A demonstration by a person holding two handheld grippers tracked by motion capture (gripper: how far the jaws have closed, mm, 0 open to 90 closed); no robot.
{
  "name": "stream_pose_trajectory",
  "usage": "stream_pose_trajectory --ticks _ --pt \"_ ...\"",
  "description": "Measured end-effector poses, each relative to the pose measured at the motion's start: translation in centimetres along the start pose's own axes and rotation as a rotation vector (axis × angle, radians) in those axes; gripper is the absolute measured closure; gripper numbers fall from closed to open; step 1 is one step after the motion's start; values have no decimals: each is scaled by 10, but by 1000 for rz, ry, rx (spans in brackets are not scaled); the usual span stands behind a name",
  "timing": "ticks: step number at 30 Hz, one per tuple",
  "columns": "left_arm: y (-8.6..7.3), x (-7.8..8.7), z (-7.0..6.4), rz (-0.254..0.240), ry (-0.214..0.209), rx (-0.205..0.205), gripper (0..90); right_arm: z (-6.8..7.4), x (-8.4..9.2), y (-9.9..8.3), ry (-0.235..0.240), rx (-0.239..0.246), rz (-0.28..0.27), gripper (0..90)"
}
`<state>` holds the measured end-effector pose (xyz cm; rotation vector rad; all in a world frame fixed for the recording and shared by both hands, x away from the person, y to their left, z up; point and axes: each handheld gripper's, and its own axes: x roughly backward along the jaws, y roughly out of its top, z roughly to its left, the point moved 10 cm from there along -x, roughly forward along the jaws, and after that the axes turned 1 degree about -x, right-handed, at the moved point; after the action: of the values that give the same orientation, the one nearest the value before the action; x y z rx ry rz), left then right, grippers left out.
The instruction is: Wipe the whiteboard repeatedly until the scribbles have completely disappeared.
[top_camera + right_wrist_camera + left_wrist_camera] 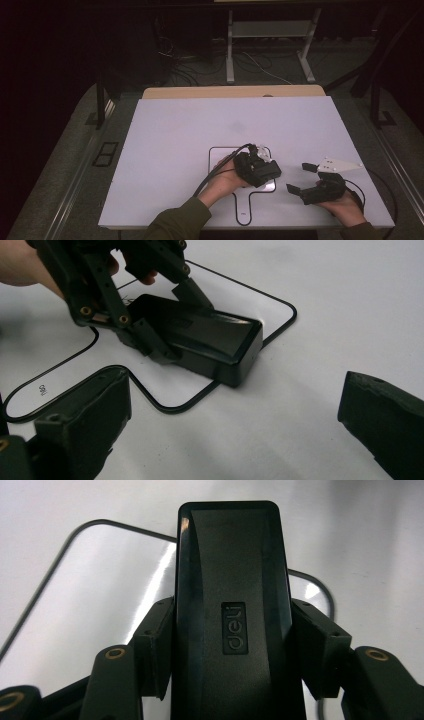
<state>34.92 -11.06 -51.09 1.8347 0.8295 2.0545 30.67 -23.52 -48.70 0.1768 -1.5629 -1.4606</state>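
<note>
High view: one glossy black rectangular plastic box (265, 172), two claws, and one black outlined paddle-shaped marking (220, 150) sit low and right of centre on the white surface (175, 135). Left claw (262, 167) is clamped on the box's long sides above the outline. Right claw (300, 179), lower right, stands wide apart, holding nothing. An embossed "deli" label shows on the box lid in the left gripper view.
</note>
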Motion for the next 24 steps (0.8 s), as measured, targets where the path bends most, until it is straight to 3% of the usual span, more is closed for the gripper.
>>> stream_pose_trajectory --ticks 8,18,21,24 --pt "-6 4 16 13 53 26 392 0 1 0 -1 2 1 0" --pt "2 -1 -6 3 9 -17 392 0 0 0 -1 1 1 0" --pt "2 -2 -3 1 15 -16 393 0 0 0 -2 1 1 0" --pt "3 -3 6 2 57 -15 393 -1 1 0 -4 1 1 0"
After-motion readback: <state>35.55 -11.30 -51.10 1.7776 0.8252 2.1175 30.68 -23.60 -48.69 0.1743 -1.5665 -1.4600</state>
